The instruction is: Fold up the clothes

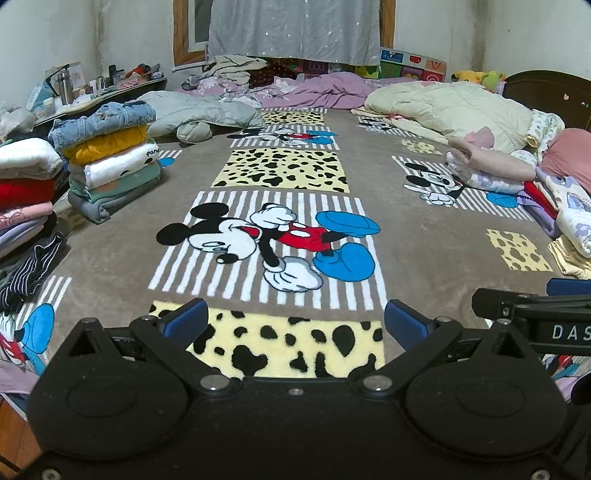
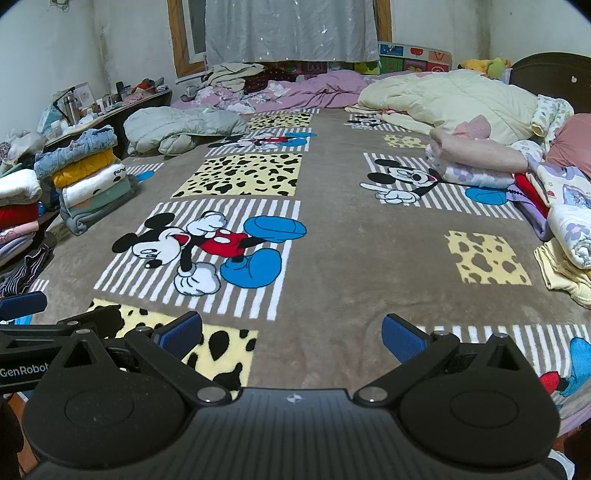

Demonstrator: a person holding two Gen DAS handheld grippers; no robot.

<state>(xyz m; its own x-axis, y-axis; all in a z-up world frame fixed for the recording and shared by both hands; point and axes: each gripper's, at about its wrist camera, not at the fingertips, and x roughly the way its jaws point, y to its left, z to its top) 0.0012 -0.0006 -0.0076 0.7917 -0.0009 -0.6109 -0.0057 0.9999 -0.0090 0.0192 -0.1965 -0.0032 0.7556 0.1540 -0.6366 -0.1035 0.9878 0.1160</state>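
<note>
Hovering with both my left gripper (image 1: 293,325) and right gripper (image 2: 291,332) spread wide and empty over the blanket (image 1: 424,236). I should next reach right for the loose clothes (image 2: 565,236), pinching one edge cleanly, I judge.

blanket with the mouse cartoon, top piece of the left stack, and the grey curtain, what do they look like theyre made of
Blanket: probably plush fleece, matte, with a fuzzy short pile at the pattern edges.
Top piece of the left stack: likely denim, faded blue, pale along seams.
Curtain: thin woven cloth, it seems, creased, with small shiny specks.
</note>
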